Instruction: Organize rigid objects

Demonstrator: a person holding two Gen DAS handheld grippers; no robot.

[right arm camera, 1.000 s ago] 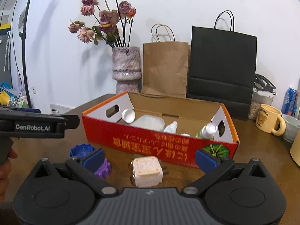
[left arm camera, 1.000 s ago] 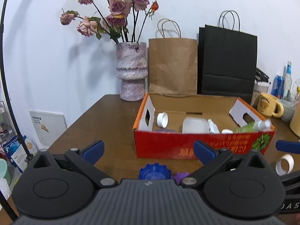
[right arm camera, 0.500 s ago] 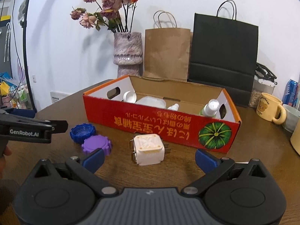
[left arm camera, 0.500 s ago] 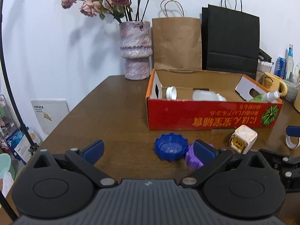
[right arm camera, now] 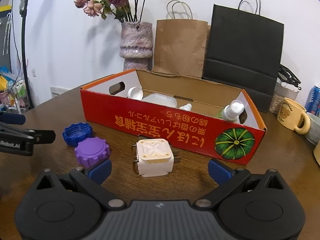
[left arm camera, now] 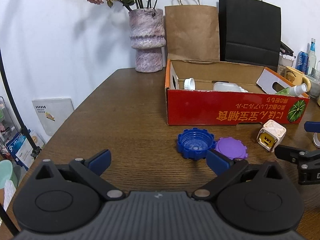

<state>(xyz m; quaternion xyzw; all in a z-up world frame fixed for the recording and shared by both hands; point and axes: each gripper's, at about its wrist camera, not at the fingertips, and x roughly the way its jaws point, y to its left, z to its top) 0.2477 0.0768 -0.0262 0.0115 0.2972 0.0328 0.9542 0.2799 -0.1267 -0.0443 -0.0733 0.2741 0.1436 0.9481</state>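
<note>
Caps, blue (left arm camera: 195, 143) and purple (left arm camera: 232, 147), touch before box (left arm camera: 230, 111). Both grippers, left (left arm camera: 158, 160) and right (right arm camera: 159, 169), gape empty. Only left view shows tape (left arm camera: 317, 141); cube (right arm camera: 153, 156) nearest right.

Both low, facing box (left arm camera: 230, 110).

In front of you, an upturned blue ridged plastic cap (left arm camera: 194, 143) touches a purple ridged cap (left arm camera: 232, 147). A cream cube-shaped plug (right arm camera: 154, 157) lies beside them, before the red cardboard box (right arm camera: 172, 127).

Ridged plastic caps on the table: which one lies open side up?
The blue ridged plastic cap: its hollow threaded inside faces up. The purple ridged plastic cap beside it shows its closed top.
</note>
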